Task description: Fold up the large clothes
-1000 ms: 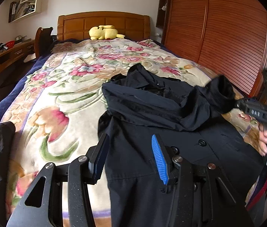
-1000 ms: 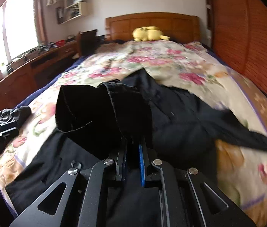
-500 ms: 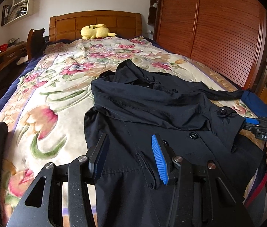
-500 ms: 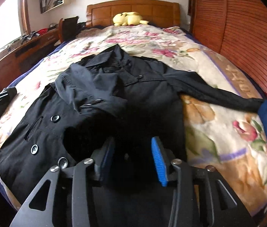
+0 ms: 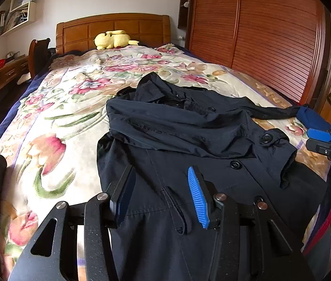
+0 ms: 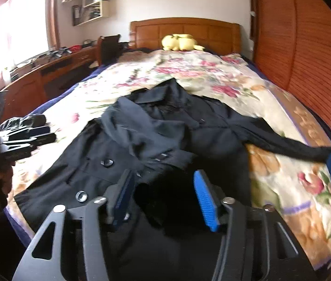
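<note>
On the flowered blanket (image 5: 55, 121) I see the black coat (image 5: 189, 140) spread flat, one sleeve folded across its chest. My left gripper (image 5: 163, 194) hovers apart, empty; my right gripper (image 6: 165, 201) has just been opening, nothing between its jaws.

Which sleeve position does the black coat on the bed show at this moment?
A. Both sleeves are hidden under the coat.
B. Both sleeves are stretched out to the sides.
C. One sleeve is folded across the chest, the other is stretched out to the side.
C: on the black coat one sleeve lies folded across the chest, while the other sleeve stretches out sideways over the floral blanket.
</note>
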`<state>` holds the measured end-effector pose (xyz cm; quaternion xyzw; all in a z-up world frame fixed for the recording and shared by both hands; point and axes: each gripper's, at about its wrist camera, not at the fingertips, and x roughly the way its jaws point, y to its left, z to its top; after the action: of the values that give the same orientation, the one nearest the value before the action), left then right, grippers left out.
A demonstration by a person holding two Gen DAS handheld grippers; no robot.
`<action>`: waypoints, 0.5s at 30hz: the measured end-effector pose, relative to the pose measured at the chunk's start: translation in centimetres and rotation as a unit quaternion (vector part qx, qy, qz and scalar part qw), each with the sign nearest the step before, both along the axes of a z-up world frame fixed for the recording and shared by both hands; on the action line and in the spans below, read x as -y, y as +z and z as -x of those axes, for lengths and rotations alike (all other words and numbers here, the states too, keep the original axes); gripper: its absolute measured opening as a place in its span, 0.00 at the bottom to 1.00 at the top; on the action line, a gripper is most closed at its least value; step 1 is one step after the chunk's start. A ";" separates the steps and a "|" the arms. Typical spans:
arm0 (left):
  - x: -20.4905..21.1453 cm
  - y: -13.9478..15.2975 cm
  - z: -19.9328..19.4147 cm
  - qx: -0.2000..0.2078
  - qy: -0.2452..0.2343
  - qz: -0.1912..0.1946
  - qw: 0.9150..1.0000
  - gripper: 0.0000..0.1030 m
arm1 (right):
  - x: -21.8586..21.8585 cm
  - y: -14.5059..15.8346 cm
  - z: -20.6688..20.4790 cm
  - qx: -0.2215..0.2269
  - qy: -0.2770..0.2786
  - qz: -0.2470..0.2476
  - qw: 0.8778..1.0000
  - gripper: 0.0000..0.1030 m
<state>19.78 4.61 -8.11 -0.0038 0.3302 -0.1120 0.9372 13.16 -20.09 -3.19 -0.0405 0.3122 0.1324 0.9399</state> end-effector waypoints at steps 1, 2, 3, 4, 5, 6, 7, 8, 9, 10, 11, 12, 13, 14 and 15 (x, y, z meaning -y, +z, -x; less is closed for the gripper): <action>0.1 0.0 0.1 0.000 -0.001 -0.001 1.000 0.46 | -0.4 -0.1 0.0 0.002 0.002 0.002 1.000 0.64; 0.2 0.0 0.1 0.000 -0.003 -0.002 1.000 0.46 | -0.7 -0.3 -0.1 0.000 0.004 0.002 1.000 0.67; 0.3 0.0 0.1 0.000 -0.004 -0.003 1.000 0.46 | -0.9 -0.5 -0.3 -0.005 0.005 0.002 1.000 0.67; 0.4 0.0 0.1 0.000 -0.004 -0.004 1.000 0.46 | -1.1 -0.9 -0.5 -0.011 0.003 0.003 1.000 0.67; 0.4 0.0 0.1 0.000 -0.005 -0.004 1.000 0.46 | -1.2 -1.1 -0.7 -0.015 0.001 0.005 1.000 0.68; 0.4 0.0 0.1 0.000 -0.005 -0.004 1.000 0.46 | -1.3 -1.4 -1.0 -0.020 -0.002 0.008 1.000 0.68; 0.4 0.0 0.1 0.000 -0.005 -0.004 1.000 0.46 | -1.4 -1.8 -1.3 -0.025 -0.005 0.013 1.000 0.68; 0.4 0.0 0.1 0.000 -0.004 -0.004 1.000 0.46 | -1.6 -1.8 -1.5 -0.029 -0.008 0.017 0.999 0.68; 0.4 0.0 0.1 0.000 -0.004 -0.004 1.000 0.46 | -1.5 -2.2 -1.7 -0.034 -0.011 0.021 0.999 0.68; 0.4 0.0 0.1 0.000 -0.004 -0.004 1.000 0.46 | -1.7 -2.2 -2.1 -0.040 -0.014 0.024 0.999 0.68; 0.4 0.0 0.1 0.000 -0.004 -0.004 1.000 0.46 | -1.7 -2.4 -2.4 -0.046 -0.016 0.027 0.998 0.68; 0.4 0.0 0.1 0.000 -0.004 -0.005 1.000 0.46 | -1.7 -2.5 -2.7 -0.050 -0.018 0.030 0.998 0.68; 0.4 0.0 0.1 0.000 -0.004 -0.004 1.000 0.46 | -1.6 -2.7 -3.0 -0.053 -0.019 0.035 0.998 0.68; 0.4 0.0 0.1 0.000 -0.004 -0.004 1.000 0.46 | -1.5 -2.9 -3.2 -0.054 -0.020 0.040 0.998 0.68; 0.4 0.0 0.1 0.000 -0.004 -0.004 1.000 0.46 | -1.2 -3.0 -3.4 -0.055 -0.022 0.044 0.997 0.67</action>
<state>19.66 4.19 -8.12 0.0017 0.3308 -0.1145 0.9367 16.51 -18.86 -6.20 -0.0681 0.3696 0.1000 0.9213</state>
